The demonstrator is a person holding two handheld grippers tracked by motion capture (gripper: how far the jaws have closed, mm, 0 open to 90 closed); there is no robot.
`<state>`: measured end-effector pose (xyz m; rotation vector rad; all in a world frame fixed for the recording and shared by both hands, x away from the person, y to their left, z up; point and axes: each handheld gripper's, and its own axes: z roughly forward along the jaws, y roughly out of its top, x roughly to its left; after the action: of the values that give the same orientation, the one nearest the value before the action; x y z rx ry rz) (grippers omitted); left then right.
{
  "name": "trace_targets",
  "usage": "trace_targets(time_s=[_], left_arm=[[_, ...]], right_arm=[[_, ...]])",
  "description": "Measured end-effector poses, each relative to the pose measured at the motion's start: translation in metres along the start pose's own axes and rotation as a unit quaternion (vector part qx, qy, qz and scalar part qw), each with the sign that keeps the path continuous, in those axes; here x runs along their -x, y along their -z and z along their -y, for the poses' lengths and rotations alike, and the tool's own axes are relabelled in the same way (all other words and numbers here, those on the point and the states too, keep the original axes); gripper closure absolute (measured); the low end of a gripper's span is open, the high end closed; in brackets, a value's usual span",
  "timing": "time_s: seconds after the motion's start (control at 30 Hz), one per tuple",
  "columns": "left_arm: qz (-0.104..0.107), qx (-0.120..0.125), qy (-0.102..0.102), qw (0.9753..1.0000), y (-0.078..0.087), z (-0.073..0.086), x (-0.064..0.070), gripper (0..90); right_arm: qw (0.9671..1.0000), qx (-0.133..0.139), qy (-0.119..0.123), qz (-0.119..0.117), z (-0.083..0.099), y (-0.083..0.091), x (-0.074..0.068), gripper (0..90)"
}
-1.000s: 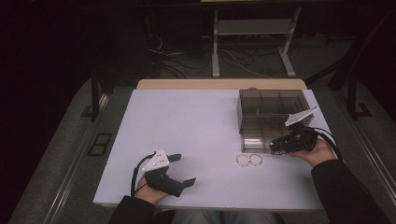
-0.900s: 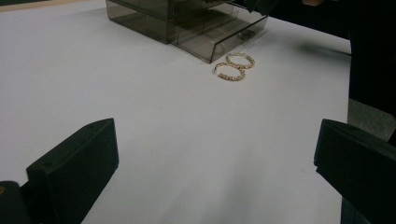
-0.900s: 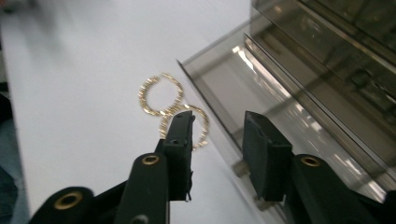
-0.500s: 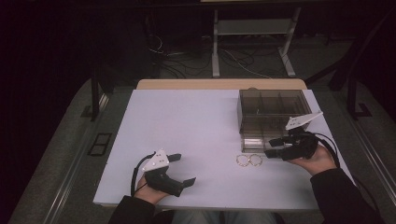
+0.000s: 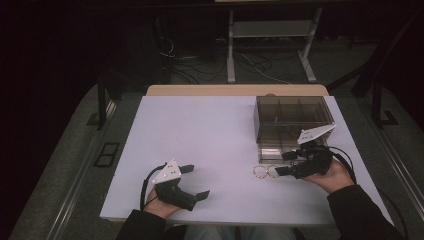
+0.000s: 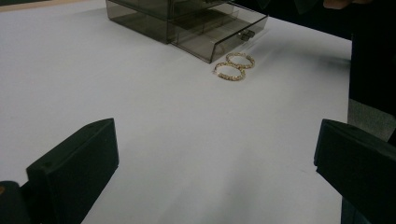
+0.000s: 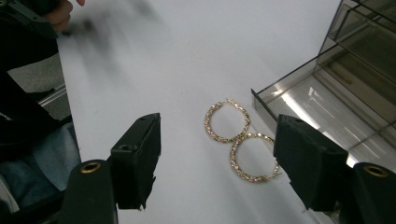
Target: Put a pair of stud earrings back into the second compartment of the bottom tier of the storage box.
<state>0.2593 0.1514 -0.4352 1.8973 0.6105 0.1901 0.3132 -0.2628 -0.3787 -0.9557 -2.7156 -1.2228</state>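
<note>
Near the front left corner of the surface (image 5: pixel 200 125) our left gripper (image 5: pixel 192 182) rests, jaws wide and empty. Toward the front right, two gold hoop earrings (image 7: pixel 236 140) lie touching beside the organizer's open drawer (image 5: pixel 272 152). Our right gripper (image 5: pixel 284 164) approaches them, jaws wide, empty; next we judge it must straddle one hoop and close.

Left gripper (image 5: pixel 196 181) — jaws wide apart, hand low at the near edge. Right gripper (image 5: pixel 283 163) — jaws parted, apparently tilted leftward.
</note>
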Motion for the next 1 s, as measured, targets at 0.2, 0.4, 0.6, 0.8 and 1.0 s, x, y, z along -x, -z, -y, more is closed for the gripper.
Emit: trace_targets(time_s=[0.2, 0.4, 0.6, 0.8, 1.0], left_arm=[[0.0, 0.0, 0.0, 1.0, 0.0, 0.0, 0.0, 0.0], [0.0, 0.0, 0.0, 1.0, 0.0, 0.0, 0.0, 0.0], [0.001, 0.0, -0.001, 1.0, 0.001, 0.0, 0.0, 0.0], [0.001, 0.001, 0.0, 1.0, 0.001, 0.0, 0.0, 0.0], [0.002, 0.0, -0.002, 1.0, 0.001, 0.0, 0.0, 0.0]], right_arm=[[0.9999, -0.006, 0.007, -0.008, -0.002, -0.006, -0.005, 21.4], [0.9996, -0.01, 0.015, -0.02, -0.004, -0.013, -0.01, 11.1], [0.9991, -0.015, 0.027, -0.028, -0.007, -0.023, -0.013, 11.0], [0.999, -0.018, 0.028, -0.029, -0.008, -0.032, -0.013, 11.1], [0.9988, -0.026, 0.031, -0.028, -0.009, -0.041, -0.013, 11.1]])
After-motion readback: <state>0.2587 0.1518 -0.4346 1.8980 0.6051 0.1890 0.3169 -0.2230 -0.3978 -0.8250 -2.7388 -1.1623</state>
